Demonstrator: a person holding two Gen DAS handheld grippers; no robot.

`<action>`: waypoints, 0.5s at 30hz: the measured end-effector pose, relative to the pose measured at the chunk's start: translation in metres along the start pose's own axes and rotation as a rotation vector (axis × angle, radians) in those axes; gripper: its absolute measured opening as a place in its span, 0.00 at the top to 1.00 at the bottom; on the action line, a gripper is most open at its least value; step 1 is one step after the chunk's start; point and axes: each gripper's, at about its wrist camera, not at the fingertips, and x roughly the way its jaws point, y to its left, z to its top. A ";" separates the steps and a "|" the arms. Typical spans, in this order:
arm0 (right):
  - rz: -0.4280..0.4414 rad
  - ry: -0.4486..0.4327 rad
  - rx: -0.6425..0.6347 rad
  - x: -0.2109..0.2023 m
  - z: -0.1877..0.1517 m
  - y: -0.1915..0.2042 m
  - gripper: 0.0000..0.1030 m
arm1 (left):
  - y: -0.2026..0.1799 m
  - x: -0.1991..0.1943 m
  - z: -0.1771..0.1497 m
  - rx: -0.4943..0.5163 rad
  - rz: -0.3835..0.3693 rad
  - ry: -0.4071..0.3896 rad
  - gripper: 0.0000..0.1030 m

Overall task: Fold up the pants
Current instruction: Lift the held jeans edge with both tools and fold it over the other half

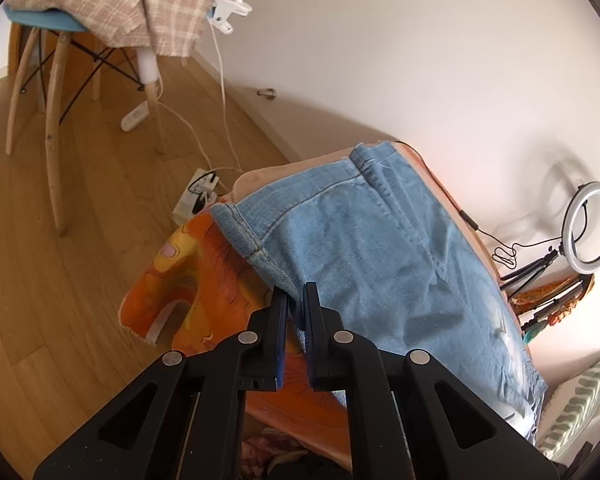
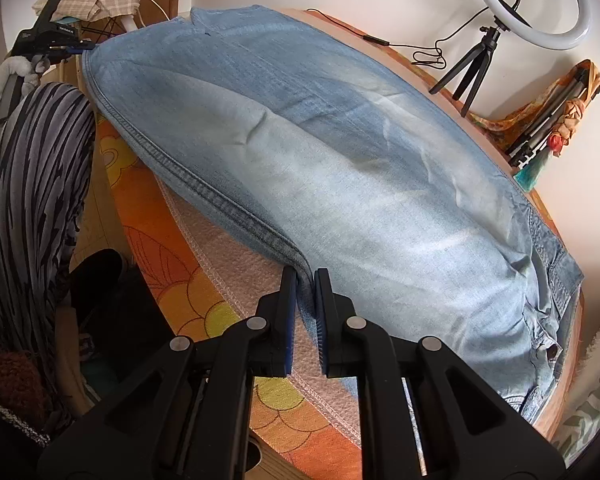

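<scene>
Light blue denim pants (image 2: 320, 168) lie lengthwise across the table, legs stacked, waistband and pockets at the right end. My right gripper (image 2: 305, 276) is shut on the near seam edge of the pants around mid-length. My left gripper (image 1: 295, 294) is shut on the near edge of the pants (image 1: 364, 248) close to the hem end; it also shows in the right wrist view (image 2: 82, 46) at the far left hem corner. The hem (image 1: 236, 228) hangs just past the table's end.
An orange flowered cloth (image 2: 180, 280) and a pink mat (image 2: 236, 256) cover the table. A ring light on a tripod (image 2: 528, 0), folded tripods (image 2: 548, 124) and a cable stand along the wall. A chair with a plaid cloth (image 1: 112, 4) and a power strip (image 1: 194, 196) are on the floor.
</scene>
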 end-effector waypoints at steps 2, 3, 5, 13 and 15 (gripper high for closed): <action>-0.023 -0.016 0.001 -0.004 0.004 -0.001 0.93 | -0.008 -0.003 0.007 0.029 -0.009 -0.023 0.95; -0.034 -0.027 0.004 -0.007 0.005 -0.003 0.94 | -0.012 -0.005 0.011 0.039 -0.018 -0.041 0.95; -0.053 -0.050 0.012 -0.015 0.008 -0.008 0.94 | -0.022 -0.009 0.021 0.055 -0.042 -0.076 0.95; -0.139 -0.106 -0.008 -0.035 0.030 -0.023 0.95 | -0.056 -0.001 0.046 0.097 -0.096 -0.117 0.98; -0.164 -0.119 -0.007 -0.038 0.037 -0.028 0.96 | -0.061 -0.001 0.049 0.096 -0.104 -0.132 0.98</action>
